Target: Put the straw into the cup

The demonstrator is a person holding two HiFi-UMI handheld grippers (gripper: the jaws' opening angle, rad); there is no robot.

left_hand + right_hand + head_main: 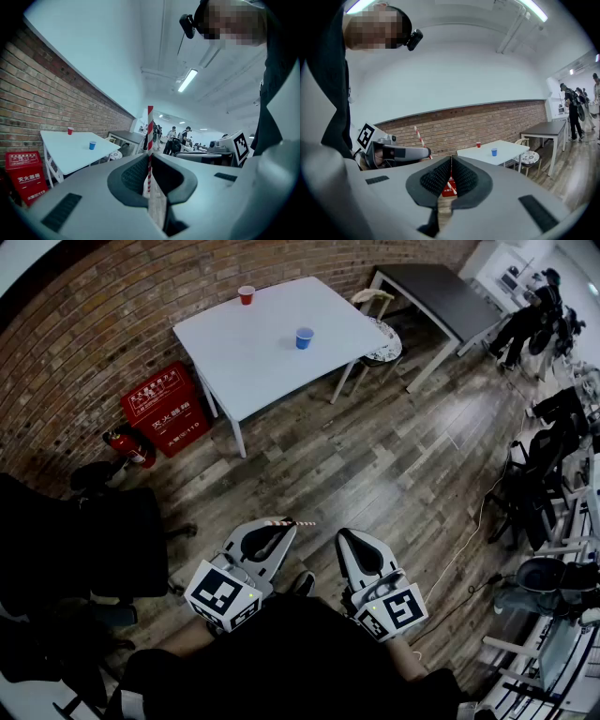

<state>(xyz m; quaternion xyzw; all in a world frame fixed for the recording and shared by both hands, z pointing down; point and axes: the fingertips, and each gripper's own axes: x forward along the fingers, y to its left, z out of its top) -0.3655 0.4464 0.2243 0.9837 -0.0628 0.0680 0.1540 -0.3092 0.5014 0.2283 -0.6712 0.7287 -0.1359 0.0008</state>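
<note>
Far ahead on a white table (267, 343) stand a red cup (246, 294) and a blue cup (304, 337). My left gripper (284, 525) is low in the head view, shut on a red-and-white striped straw (292, 522) that pokes out sideways past its tips. In the left gripper view the straw (150, 136) rises between the closed jaws, with the red cup (70, 131) and blue cup (92, 145) small at the left. Beside it, my right gripper (350, 536) is shut with nothing in it. From the right gripper view (451, 160) both cups (494, 152) and the held straw (420, 137) show.
A red fire-equipment box (167, 409) and an extinguisher (131, 448) sit by the brick wall left of the table. A dark table (448, 298) and a patterned chair (382, 334) stand to its right. Wooden floor lies between me and the table; office chairs and desks line the right.
</note>
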